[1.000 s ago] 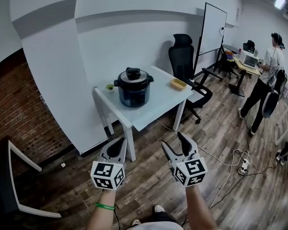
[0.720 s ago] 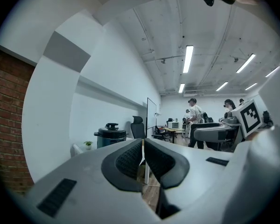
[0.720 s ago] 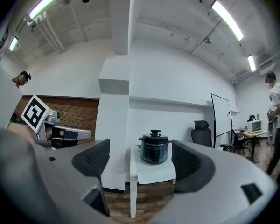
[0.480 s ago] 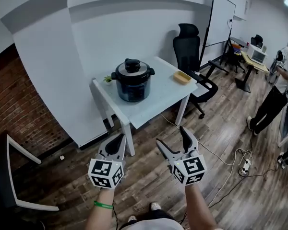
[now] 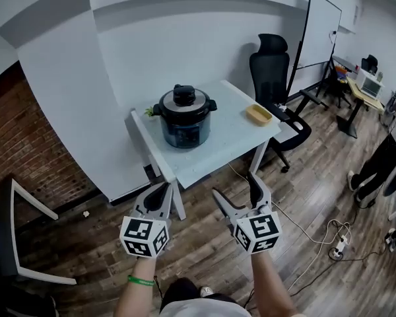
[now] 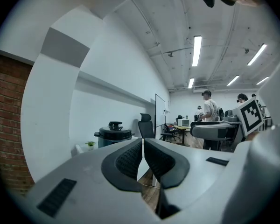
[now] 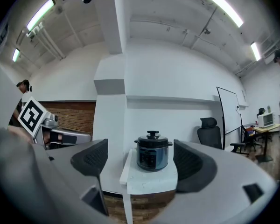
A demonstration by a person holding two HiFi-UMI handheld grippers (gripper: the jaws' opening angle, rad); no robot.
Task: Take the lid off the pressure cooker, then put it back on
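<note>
Pressure cooker [image 5: 183,125], lid [image 5: 184,103] on, stands on the white bench [image 5: 232,136]; left gripper [image 5: 160,193] and right gripper [image 5: 235,185] hang well short of it. Left gripper view: jaws pressed together, empty. Right gripper view: jaws spread, cooker far beyond

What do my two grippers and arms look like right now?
The left gripper and right gripper have light grey bodies, each with two tapering fingers lined with black textured pads. Each carries a white cube printed with black square markers. No cables show. The left wrist wears a green band; the forearms are sleeveless.
</note>
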